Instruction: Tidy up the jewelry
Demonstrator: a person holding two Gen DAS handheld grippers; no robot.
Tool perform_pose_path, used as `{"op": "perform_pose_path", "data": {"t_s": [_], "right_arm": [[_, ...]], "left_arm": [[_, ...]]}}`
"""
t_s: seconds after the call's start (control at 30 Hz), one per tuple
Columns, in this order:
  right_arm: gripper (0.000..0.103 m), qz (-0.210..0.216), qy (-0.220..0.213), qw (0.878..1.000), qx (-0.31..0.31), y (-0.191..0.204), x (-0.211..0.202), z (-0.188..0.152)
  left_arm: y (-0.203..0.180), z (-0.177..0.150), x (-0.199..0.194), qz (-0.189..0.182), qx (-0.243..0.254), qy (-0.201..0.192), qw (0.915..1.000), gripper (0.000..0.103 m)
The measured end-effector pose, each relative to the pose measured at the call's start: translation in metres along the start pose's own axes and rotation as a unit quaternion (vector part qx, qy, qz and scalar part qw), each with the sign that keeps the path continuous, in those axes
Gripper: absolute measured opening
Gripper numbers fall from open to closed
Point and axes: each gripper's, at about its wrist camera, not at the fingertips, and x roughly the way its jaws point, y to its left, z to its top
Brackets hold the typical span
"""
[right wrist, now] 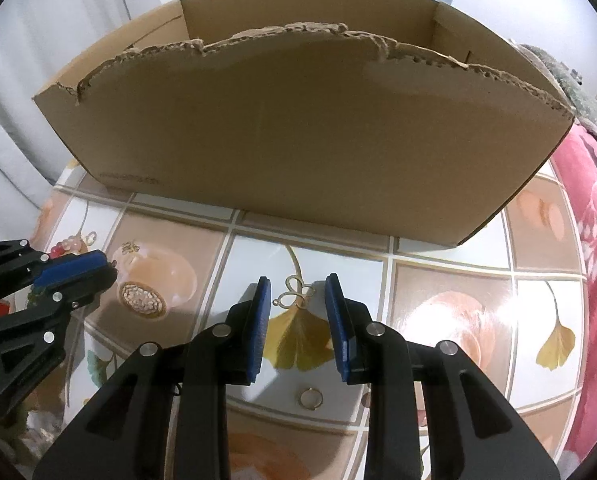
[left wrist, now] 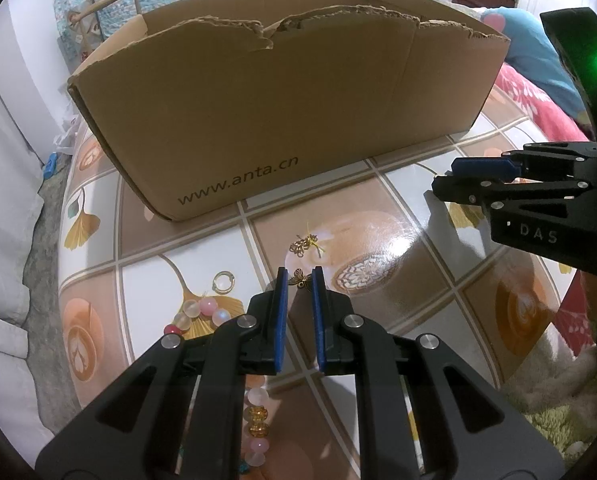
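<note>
A big cardboard box with a ragged torn top edge stands open on the tiled tablecloth, the kind printed with coffee cups and ginkgo leaves. The left gripper hangs low over the cloth with its blue pads a little apart, and a small bronze butterfly charm sits right between the tips; from here I cannot tell whether the pads touch it. Just beyond lies a little gold filigree piece with a yellow thread, still on the cloth near the box. Off to the left of that gripper rests a pale ring, and beside it a bracelet of pink and milky beads that runs back under the fingers. The right gripper hovers with its jaws spread wide, empty, and a looped gold wire charm lies on the cloth between the tips. A small gold ring sits nearer in, under that gripper, between its fingers.
</note>
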Motion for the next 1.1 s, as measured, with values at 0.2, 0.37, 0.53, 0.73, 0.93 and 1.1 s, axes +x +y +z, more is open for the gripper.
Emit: {"op": "perform_pose_path", "data": {"t_s": [0.2, 0.37, 0.53, 0.73, 0.93, 1.1], "right_arm": [[0.018, 0.010, 0.003, 1.000, 0.010, -0.001, 0.001, 0.001], [0.015, 0.020, 0.004, 1.000, 0.018, -0.002, 0.004, 0.001], [0.015, 0.033, 0.001, 0.999, 0.030, -0.009, 0.006, 0.001], [0.015, 0.036, -0.006, 0.999, 0.036, -0.022, 0.001, 0.001], [0.015, 0.040, -0.016, 0.998, 0.039, -0.025, -0.008, -0.004], [0.015, 0.043, -0.023, 0.998, 0.038, -0.033, -0.017, -0.004]], "left_arm": [[0.000, 0.000, 0.000, 0.000, 0.000, -0.001, 1.0000, 0.011], [0.000, -0.001, 0.000, -0.002, 0.000, -0.004, 1.0000, 0.011], [0.002, -0.001, 0.000, 0.000, -0.003, -0.006, 1.0000, 0.006], [0.005, -0.002, 0.000, -0.006, -0.005, -0.008, 0.9999, 0.003], [0.003, -0.004, -0.004, -0.008, -0.001, -0.010, 0.9999, 0.001], [0.002, -0.004, -0.008, -0.007, 0.000, -0.013, 0.9999, 0.001]]}}
